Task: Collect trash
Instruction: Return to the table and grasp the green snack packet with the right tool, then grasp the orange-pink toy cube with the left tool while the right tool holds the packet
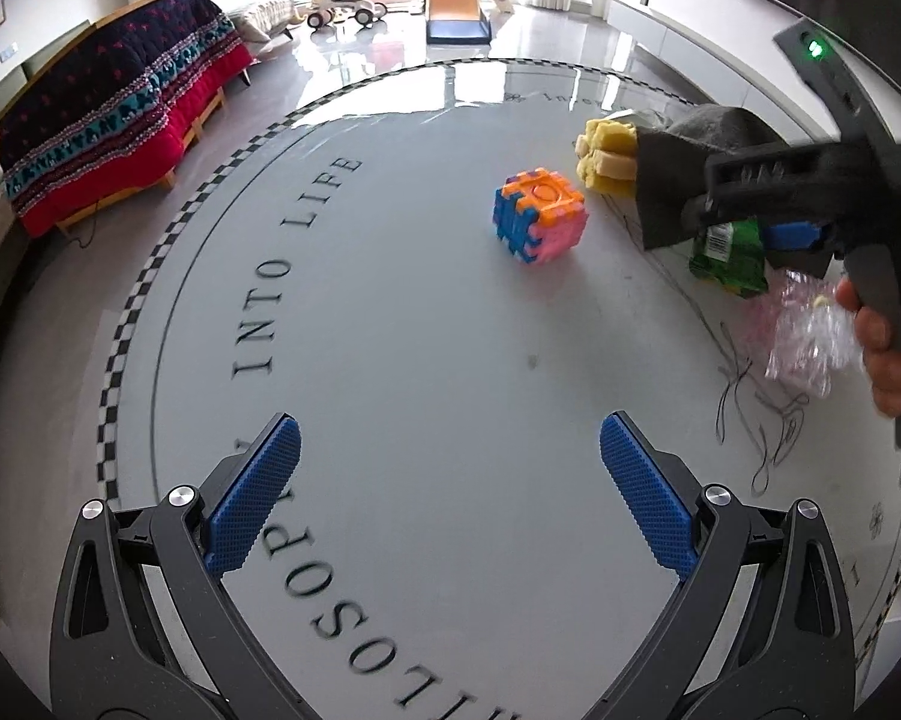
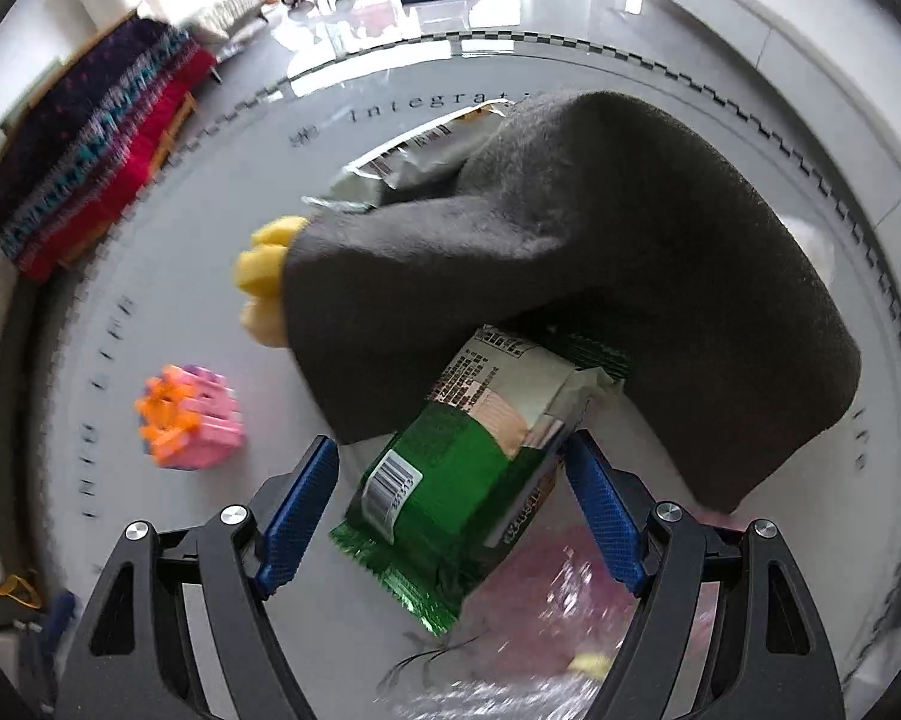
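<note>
Overhead, the right gripper (image 2: 450, 480) points down with fingers wide apart around a green snack wrapper (image 2: 450, 492) – its right pad seems to touch the wrapper – near the round table's (image 1: 420, 330) right edge, beside a grey cloth (image 2: 600, 252). The left gripper (image 1: 450, 480) hangs wide open, empty, above bare tabletop.

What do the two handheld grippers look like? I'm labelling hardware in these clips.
Both match: the left gripper and right gripper have black angular plastic linkages with silver round pivot bolts and flat fingers faced with blue, finely dimpled pads. Seen from the left wrist view, the right one has a dark pistol-style handle and a green indicator light.
</note>
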`<control>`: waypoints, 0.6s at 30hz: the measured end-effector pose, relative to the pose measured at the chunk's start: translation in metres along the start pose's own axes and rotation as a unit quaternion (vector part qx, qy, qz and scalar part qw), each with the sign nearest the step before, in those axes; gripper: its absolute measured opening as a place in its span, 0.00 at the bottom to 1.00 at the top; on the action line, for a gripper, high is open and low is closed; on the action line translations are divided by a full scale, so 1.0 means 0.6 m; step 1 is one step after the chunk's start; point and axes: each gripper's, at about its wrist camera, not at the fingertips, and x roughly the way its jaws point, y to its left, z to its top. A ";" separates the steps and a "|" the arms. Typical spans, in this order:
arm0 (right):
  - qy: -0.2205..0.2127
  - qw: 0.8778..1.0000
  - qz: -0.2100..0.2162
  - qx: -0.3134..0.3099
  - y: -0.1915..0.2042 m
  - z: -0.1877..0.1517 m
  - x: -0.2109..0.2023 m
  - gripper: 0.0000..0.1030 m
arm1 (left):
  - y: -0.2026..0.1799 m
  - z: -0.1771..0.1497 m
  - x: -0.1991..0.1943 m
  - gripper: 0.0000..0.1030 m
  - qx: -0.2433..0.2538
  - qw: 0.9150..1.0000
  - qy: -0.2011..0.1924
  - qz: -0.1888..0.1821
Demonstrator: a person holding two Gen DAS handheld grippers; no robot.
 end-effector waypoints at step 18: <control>-0.002 0.996 0.081 -0.031 -0.055 -0.014 -0.037 0.55 | -0.056 0.120 0.099 0.94 -0.060 0.998 -0.015 0.028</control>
